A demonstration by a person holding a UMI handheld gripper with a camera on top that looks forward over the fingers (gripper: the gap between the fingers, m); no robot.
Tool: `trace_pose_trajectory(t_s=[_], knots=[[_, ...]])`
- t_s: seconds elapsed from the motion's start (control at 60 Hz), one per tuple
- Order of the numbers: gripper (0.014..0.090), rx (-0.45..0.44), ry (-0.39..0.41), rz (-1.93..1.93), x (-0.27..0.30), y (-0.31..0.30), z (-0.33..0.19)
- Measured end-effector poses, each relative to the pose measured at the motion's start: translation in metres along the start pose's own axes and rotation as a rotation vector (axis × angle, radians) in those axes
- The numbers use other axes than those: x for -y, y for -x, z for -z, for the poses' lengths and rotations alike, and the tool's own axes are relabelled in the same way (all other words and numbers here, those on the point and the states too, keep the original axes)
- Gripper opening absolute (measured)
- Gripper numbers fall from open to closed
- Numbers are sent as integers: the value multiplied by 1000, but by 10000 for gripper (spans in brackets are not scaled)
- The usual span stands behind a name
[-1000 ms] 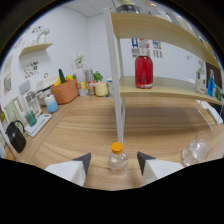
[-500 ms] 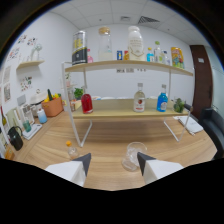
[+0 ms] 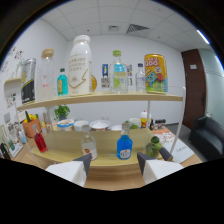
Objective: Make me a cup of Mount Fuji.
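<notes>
Tool: tool (image 3: 114,162) open, empty — fingers spread.
Ahead: blue plastic bottle (image 3: 124,147) at 12 o'clock, on wooden shelf (image 3: 100,159).
Risk: crowded bottles — reaching in could topple the neighbouring clear bottle (image 3: 89,146).

Gripper (image 3: 113,165) raised, closer to shelf (image 3: 100,98); glass gone.

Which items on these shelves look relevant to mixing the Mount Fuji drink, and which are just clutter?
Likely for the job: gripper, open, holding nothing; blue bottle; clear bottle; white bottle.

Likely lying about: yellow can; potted plant; red bottle; bowls.
</notes>
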Motion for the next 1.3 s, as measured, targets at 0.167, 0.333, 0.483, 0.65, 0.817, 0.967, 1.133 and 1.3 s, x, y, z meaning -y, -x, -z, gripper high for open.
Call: trace_pose_trajectory(t_s=[0.167,0.333,0.483,0.65,0.817,0.967,1.133,1.3], knots=[[786,25,12,-6,6,-16,-52],[543,27,59,33,-5,-24,-84],[377,9,83,33,-11,-29,-90],[365,7,83,46,-9,-30,-79],[363,5,58,16,-3,-27,-39],[362,1,94,-5,-44,-19,-9],[363,-32,184,-28,-111,-18,2],[361,-97,219,253,-136,-32,2]])
